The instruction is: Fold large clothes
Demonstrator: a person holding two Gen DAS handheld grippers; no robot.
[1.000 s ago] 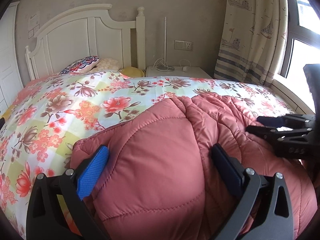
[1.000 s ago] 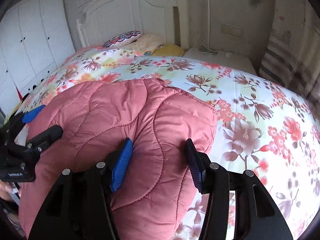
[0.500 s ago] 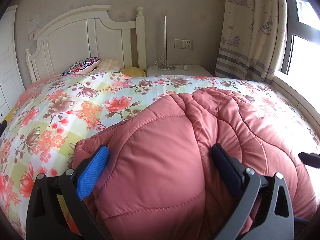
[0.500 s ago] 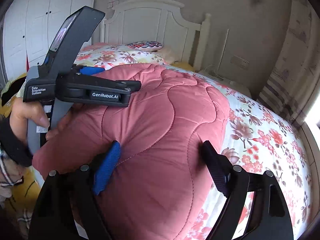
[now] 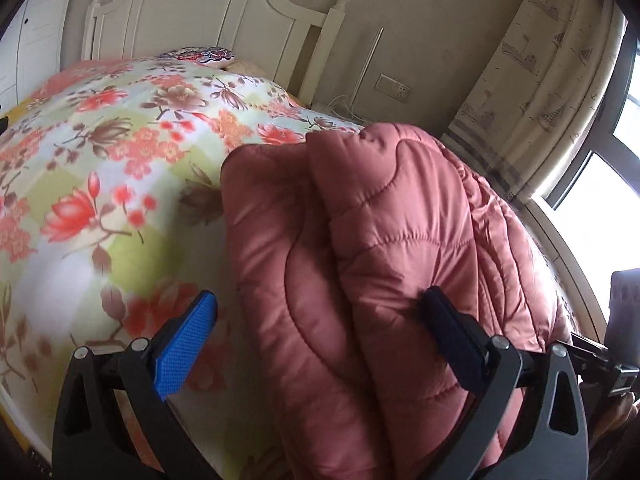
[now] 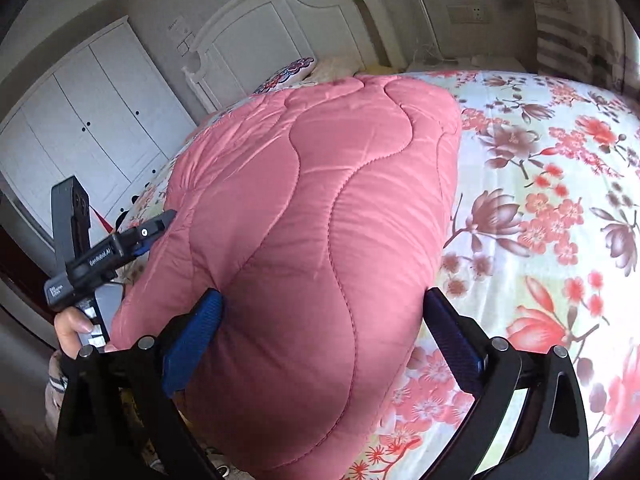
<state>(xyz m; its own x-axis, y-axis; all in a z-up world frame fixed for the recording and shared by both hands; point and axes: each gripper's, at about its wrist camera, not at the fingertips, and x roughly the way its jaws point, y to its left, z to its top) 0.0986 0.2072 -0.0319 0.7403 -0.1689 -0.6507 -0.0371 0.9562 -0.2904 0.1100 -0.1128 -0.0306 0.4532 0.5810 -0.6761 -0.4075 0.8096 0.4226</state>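
Pink quilted jacket (image 6: pixel 312 240) lies bundled on floral bedspread (image 6: pixel 560 200), near bed edge. Right gripper (image 6: pixel 322 340) spread wide, straddling bundle, not pinching. Left gripper (image 5: pixel 320 340) wide too, one pad touching fabric. Step looks like squaring/pressing the fold. Next prob: flatten, tidy edges.

Left gripper (image 5: pixel 320 312), right gripper (image 6: pixel 324 312): jaws spread.

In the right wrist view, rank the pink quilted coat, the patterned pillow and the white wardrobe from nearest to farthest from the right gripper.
1. Pink quilted coat: between the fingers of the right gripper.
2. Patterned pillow: beyond the coat, by the headboard.
3. White wardrobe: far left; roughly as far as the pillow, so too close to call.
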